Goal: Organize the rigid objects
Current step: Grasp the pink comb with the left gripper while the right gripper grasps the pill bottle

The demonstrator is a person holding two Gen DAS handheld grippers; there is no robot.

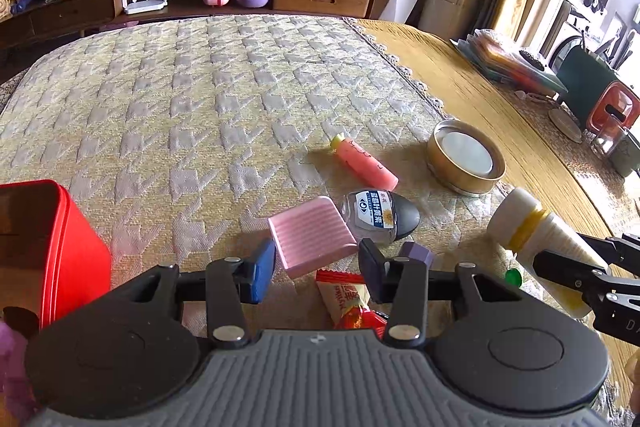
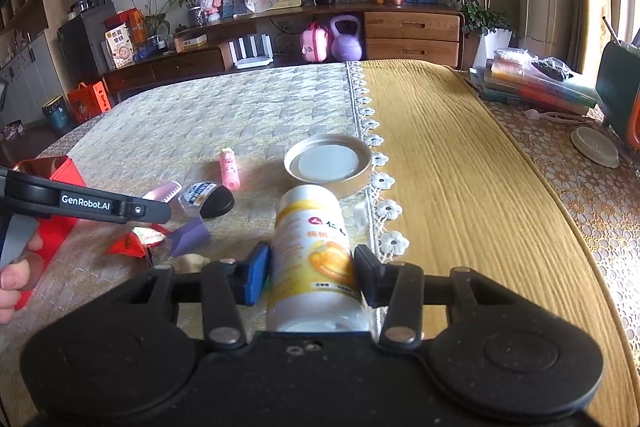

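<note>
My right gripper (image 2: pixel 311 273) is shut on a white bottle with a yellow label (image 2: pixel 310 259), held above the table; the bottle also shows in the left wrist view (image 1: pixel 536 239). My left gripper (image 1: pixel 316 267) is open above a pink ribbed case (image 1: pixel 310 235) and a red snack packet (image 1: pixel 352 303). Next to them lie a clear bottle with a dark cap (image 1: pixel 378 217), a pink tube (image 1: pixel 364 161) and a small purple piece (image 1: pixel 416 253). A red tin box (image 1: pixel 52 251) stands at the left.
A round gold tin lid (image 1: pixel 464 157) lies near the lace edge of the quilted cloth (image 1: pixel 200 99). A stack of folders (image 1: pixel 508 63), a green holder and an orange container stand at the table's right side. A sideboard runs along the far wall.
</note>
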